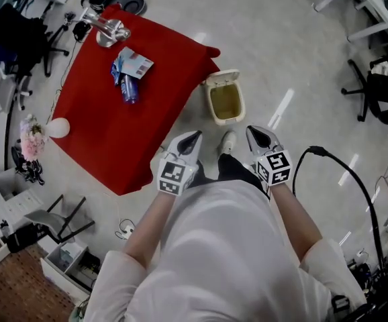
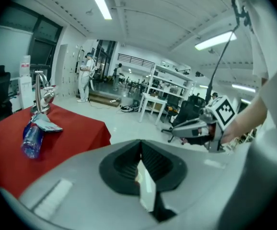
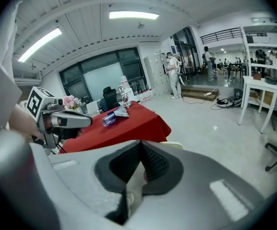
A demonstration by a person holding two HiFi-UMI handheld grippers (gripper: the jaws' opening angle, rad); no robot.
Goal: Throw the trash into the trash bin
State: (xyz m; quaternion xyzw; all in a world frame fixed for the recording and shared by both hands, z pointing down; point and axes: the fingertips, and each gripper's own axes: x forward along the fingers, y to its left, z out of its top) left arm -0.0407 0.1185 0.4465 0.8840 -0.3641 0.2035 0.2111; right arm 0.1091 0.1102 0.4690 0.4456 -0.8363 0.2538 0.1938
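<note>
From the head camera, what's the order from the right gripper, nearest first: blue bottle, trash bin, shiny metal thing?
1. Trash bin, on the floor just ahead of the right gripper.
2. Blue bottle, on the red table.
3. Shiny metal thing, table's far corner.

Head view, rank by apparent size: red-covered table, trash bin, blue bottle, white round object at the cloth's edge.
1. red-covered table, by far the largest
2. trash bin
3. blue bottle and white round object: the bottle is longer, the round object wider, too close to rank
</note>
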